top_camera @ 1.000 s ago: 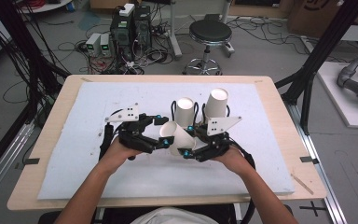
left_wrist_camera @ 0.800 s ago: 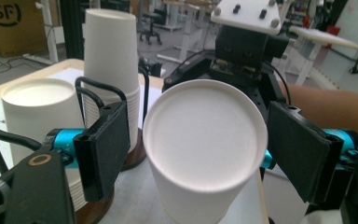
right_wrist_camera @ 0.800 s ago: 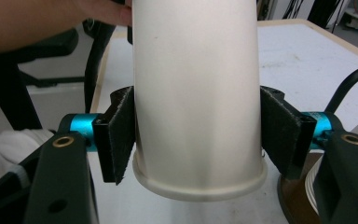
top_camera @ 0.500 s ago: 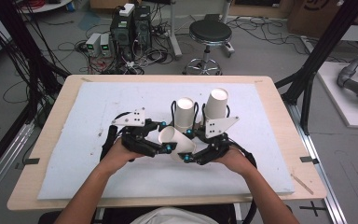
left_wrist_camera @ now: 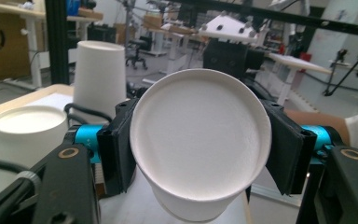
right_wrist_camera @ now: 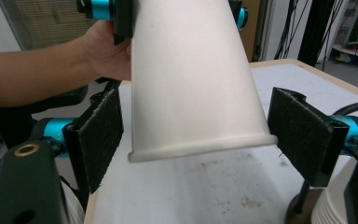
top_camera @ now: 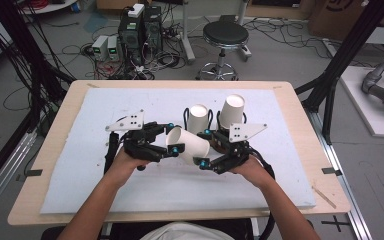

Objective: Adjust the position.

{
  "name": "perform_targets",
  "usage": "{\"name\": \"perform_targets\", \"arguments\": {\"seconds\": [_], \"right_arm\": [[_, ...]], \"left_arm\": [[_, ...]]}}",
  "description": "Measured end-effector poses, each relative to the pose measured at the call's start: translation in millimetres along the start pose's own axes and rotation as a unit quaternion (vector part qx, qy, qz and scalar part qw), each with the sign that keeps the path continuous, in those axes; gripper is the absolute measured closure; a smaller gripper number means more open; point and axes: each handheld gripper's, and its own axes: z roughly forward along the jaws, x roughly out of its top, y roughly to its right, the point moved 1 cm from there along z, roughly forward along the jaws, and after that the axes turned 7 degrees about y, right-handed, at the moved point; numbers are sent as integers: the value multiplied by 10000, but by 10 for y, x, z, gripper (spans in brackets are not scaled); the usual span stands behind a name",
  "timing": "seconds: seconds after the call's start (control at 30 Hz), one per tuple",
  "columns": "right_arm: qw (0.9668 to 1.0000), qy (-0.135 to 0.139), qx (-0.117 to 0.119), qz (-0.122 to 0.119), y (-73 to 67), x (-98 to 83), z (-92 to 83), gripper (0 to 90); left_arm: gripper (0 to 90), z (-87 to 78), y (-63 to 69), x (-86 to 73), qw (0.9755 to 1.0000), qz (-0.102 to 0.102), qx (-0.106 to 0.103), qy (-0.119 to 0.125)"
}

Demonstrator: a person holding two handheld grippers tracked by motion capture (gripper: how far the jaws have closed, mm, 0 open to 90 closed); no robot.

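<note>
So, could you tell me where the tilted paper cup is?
In the high view, the tilted paper cup sits mid-table, clamped in the left tool, just before two upside-down cups.

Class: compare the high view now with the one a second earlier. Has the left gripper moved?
Yes. The left gripper has shifted right, toward the two upright cups. Its jaws have just been closing and now clamp the tilted cup.

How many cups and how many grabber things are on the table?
White paper cups standing upside down: 2, the left standing cup and the right standing cup.
White paper cups held on their side: 1, the held cup.
Grippers: 2, the left gripper and the right gripper.
Total: 5.
</note>
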Motion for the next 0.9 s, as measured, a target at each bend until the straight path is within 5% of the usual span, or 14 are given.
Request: {"name": "perform_targets", "arguments": {"seconds": [0.13,0.3,0.67,0.9], "right_arm": [[9999,-98,100,-84,-46,-17,74,195],[9994,-250,169,-165,-49,-28,82,271],[9971,-612,125,-427,-11,-41,82,302],[9958,-827,119,-367,20,-64,81,301]], "left_arm": [[347,58,47,-7,9998,75,-208,29],[350,73,58,-13,9996,170,-231,-86],[349,80,21,-64,9989,192,-159,-408],[264,95,52,-34,9972,346,152,-649]]}}
